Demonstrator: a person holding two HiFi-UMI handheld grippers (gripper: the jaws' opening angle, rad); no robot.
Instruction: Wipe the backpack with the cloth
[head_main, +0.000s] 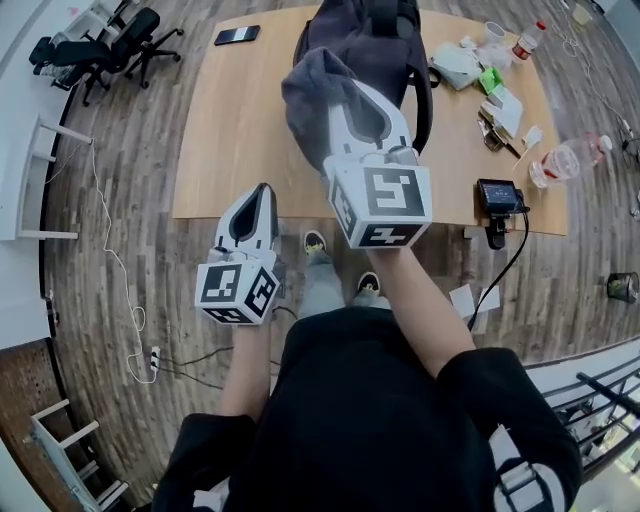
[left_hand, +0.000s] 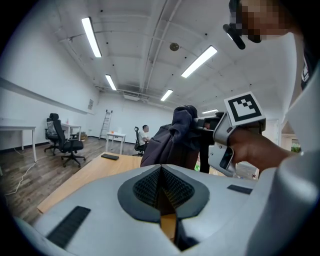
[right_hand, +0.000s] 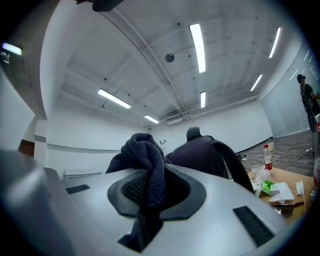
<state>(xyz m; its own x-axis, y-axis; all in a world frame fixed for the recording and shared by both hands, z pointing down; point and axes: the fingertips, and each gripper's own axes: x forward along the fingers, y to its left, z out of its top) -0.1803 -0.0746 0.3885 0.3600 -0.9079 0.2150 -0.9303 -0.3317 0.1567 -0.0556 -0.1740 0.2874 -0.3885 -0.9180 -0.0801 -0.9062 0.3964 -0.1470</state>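
Note:
A dark backpack (head_main: 390, 45) stands upright at the far middle of the wooden table (head_main: 240, 130). My right gripper (head_main: 348, 90) is held up in front of it, shut on a dark grey cloth (head_main: 308, 95) that bunches over its tips. In the right gripper view the cloth (right_hand: 147, 160) hangs between the jaws, with the backpack (right_hand: 205, 155) just behind. My left gripper (head_main: 262, 190) hovers lower, short of the table's near edge, shut and holding nothing. The left gripper view shows its jaws (left_hand: 161, 172) pressed together, with the backpack (left_hand: 160, 147) and the cloth (left_hand: 182, 120) ahead.
A phone (head_main: 237, 35) lies at the table's far left. Bottles (head_main: 570, 160), cups and packets crowd the right side, with a black device (head_main: 497, 197) at the near right edge. Office chairs (head_main: 100, 50) stand far left. Cables trail on the floor (head_main: 140, 330).

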